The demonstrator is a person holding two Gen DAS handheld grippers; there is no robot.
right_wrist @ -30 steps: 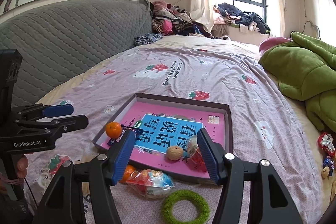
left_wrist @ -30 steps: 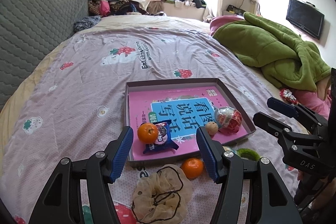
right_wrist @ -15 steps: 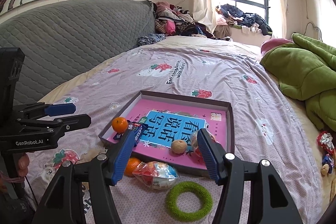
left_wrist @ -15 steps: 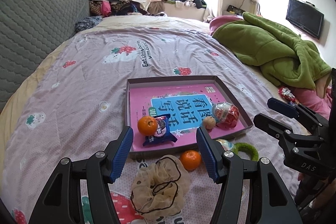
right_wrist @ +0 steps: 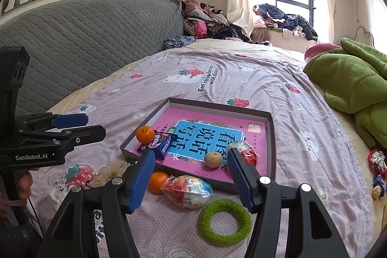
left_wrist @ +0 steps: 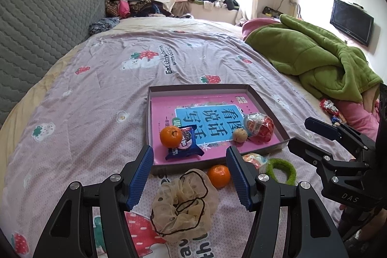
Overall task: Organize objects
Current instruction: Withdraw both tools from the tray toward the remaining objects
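Over the last second both views have drawn back a little from the tray, so more of the near bedspread shows and the loose things in front now lie fully in view; nothing on the bed itself seems to have shifted. Nearest the left hand-held gripper (left_wrist: 189,175), whose jaws stand apart and empty, lies a beige scrunchie (left_wrist: 183,204) with a dark cord on it, and just beyond it a loose orange (left_wrist: 218,175) close to the tray's front wall. The right hand-held gripper (right_wrist: 191,175) is likewise spread with nothing between its pads; before it lie a green ring (right_wrist: 225,221) and a crinkly snack bag (right_wrist: 187,189), the bag beside that same orange. Beyond these sits the tray (left_wrist: 193,88), a shallow box holding a pink book (left_wrist: 208,113). On the book rest a second orange (left_wrist: 171,136) touching a blue biscuit packet (left_wrist: 185,144), and towards the other side a walnut (left_wrist: 240,135) against a red wrapped sweet (left_wrist: 258,125). Further off lies a green blanket (left_wrist: 314,64), with more wrapped sweets (right_wrist: 377,161) on the bed near it. I judge the sorting about half done: four items are in, four wait just outside, and the pull-back looks like a pause to choose the next pick.
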